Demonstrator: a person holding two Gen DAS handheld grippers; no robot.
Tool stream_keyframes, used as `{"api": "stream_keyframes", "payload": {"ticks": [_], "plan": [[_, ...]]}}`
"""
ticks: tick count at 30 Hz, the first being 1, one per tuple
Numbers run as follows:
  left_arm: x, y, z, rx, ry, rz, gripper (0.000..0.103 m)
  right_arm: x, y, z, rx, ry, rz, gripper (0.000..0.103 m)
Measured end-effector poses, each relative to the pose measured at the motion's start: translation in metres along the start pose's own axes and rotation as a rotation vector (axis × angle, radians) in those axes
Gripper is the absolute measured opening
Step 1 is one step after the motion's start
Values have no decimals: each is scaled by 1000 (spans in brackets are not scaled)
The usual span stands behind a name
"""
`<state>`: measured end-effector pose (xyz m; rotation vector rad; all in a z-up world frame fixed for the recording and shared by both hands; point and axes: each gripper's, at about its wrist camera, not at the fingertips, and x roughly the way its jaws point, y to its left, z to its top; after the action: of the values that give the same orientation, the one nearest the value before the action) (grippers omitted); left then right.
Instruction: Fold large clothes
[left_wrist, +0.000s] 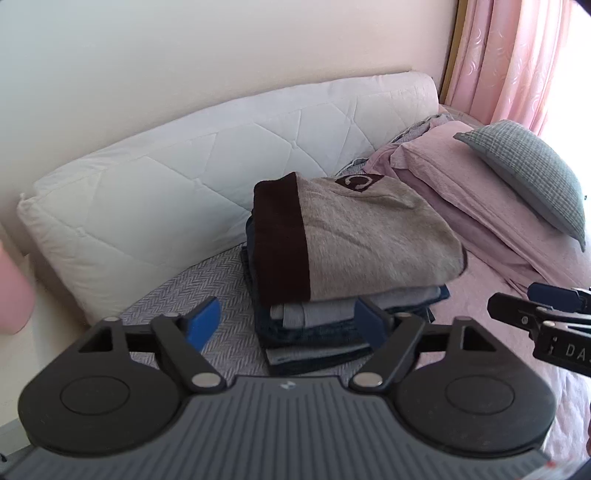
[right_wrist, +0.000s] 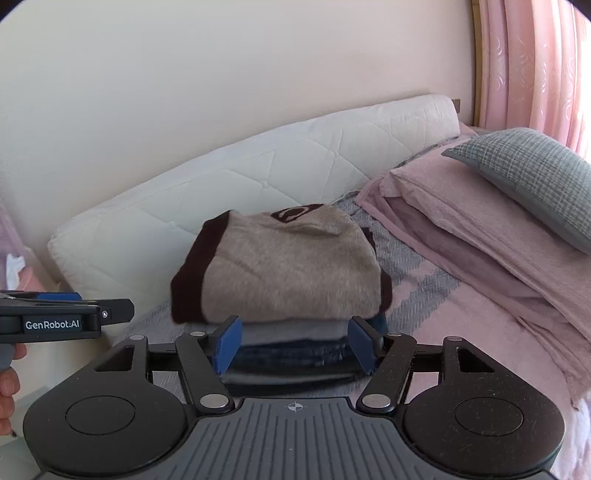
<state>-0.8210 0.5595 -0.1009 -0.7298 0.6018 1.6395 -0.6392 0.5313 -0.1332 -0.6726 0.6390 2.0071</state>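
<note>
A folded sweater is seen atop a stack of clothes on the bed, near the white cushion; the left gripper and right gripper are held wide open — nothing gripped, though the right one's fingertips perhaps touch the stack.

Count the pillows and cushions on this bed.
2. A grey-green checked pillow lies on the folded pink blankets at right; a long white quilted cushion leans on the wall behind the clothes stack. Others may be hidden.
</note>
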Motion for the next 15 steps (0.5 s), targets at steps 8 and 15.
{"api": "stream_keyframes", "payload": {"ticks": [8,15], "plan": [[-68,-10,-29,11,-57,37,95,-56,8,-17,41,0,30,63],[-117,-12,-57,-39,-50,-13,95,-101,10,-35,-1,12,63,63]]}}
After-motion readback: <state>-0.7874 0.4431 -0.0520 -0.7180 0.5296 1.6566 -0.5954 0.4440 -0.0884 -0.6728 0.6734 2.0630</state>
